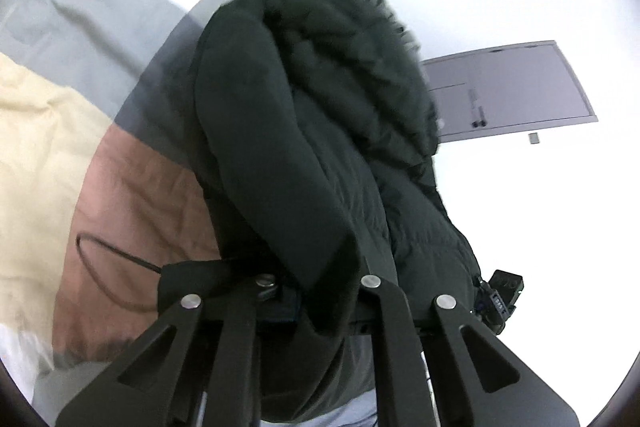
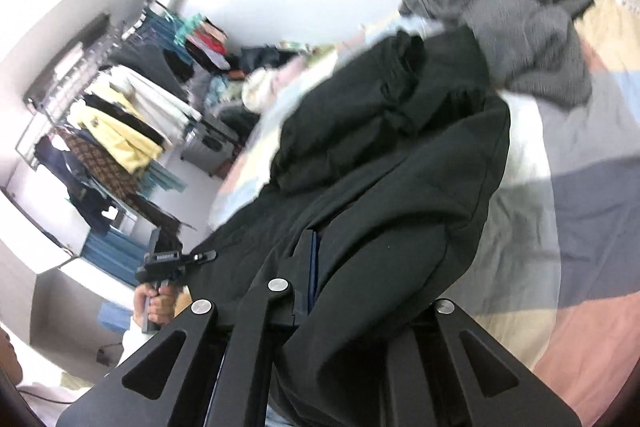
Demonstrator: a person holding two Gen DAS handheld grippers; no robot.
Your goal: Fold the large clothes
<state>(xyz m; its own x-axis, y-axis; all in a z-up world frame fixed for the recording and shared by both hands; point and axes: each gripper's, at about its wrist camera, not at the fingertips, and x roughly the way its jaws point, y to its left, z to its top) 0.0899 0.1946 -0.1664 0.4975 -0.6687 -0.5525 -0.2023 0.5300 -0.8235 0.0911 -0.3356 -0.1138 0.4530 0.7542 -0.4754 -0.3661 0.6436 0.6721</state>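
Black coat (image 1: 304,131) draped over left claw (image 1: 320,291), covering right claw (image 2: 352,291)

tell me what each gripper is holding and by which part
Both hold the black coat. The left gripper pinches a thick padded fold, the right gripper an edge fold; which part of the garment cannot be told.

Coat (image 1: 320,131): matt black cloth, quilted, with a fuzzy pile trim at the hood. Sweater (image 2: 528,27): grey, rough knit. Bedcover (image 1: 132,187): soft matt cloth in colour patches, creased. I note each gripper's (image 2: 344,291) frame as matt black plastic with shiny metal pivot pins. Rail clothes (image 2: 120,131): assorted cloth.
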